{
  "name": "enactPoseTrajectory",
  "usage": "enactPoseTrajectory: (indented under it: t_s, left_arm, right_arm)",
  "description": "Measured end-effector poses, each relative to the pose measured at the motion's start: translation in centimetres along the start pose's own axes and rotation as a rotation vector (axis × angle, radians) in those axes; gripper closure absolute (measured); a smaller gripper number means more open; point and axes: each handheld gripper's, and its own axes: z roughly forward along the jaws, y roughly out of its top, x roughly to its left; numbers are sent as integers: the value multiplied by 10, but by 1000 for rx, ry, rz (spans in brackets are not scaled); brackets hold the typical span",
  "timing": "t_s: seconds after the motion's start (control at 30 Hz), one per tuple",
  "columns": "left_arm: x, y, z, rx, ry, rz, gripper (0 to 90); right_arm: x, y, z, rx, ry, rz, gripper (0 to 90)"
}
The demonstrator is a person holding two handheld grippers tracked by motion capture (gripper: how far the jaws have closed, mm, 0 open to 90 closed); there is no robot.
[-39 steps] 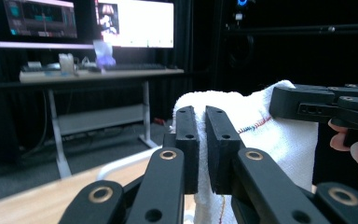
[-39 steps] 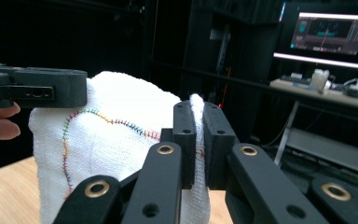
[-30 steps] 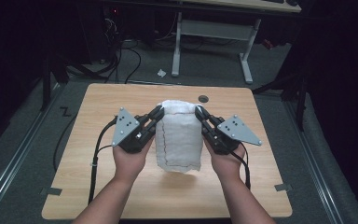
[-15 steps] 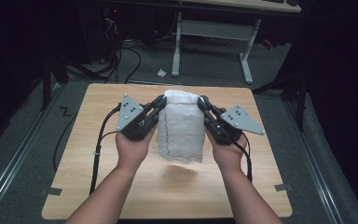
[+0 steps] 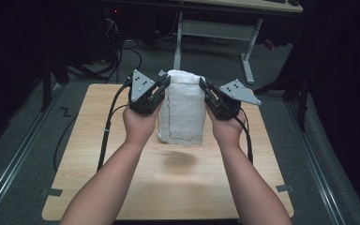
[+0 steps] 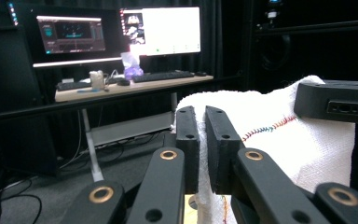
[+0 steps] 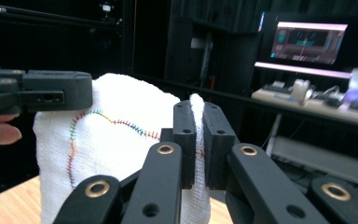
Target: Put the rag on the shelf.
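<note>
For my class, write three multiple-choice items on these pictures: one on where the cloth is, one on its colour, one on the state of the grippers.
1. Where is the towel?
A. Flat on the table
B. Held up above the table
C. On the floor

2. What colour is the towel's fabric?
A. White
B. Blue
C. Black

3. What are the two grippers doing?
A. Both open, apart from the towel
B. One holds it, one is open
C. Each is shut on a top corner

Answers:
1 B: its lower edge hangs clear of the tabletop, with a shadow beneath.
2 A: white weave, with multicoloured stitching along the hem.
3 C: the left gripper and the right gripper each pinch cloth between their jaws.
</note>
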Motion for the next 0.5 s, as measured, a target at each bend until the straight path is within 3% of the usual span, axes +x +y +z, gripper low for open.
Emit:
enactPoseTrajectory:
  t_s: [0.13,0.33,0.5]
  left_arm:
    - [6,2,10,9,17,-6,847]
    - [26,4,31,43,1,-74,847]
    - [38,2,48,77,6,-67,847]
  right_arm:
    - [-6,1,14,8,-4,9,858]
    - [-15,5,35,17,-10,32,858]
    - [-23,0,55,61,-15,38,857]
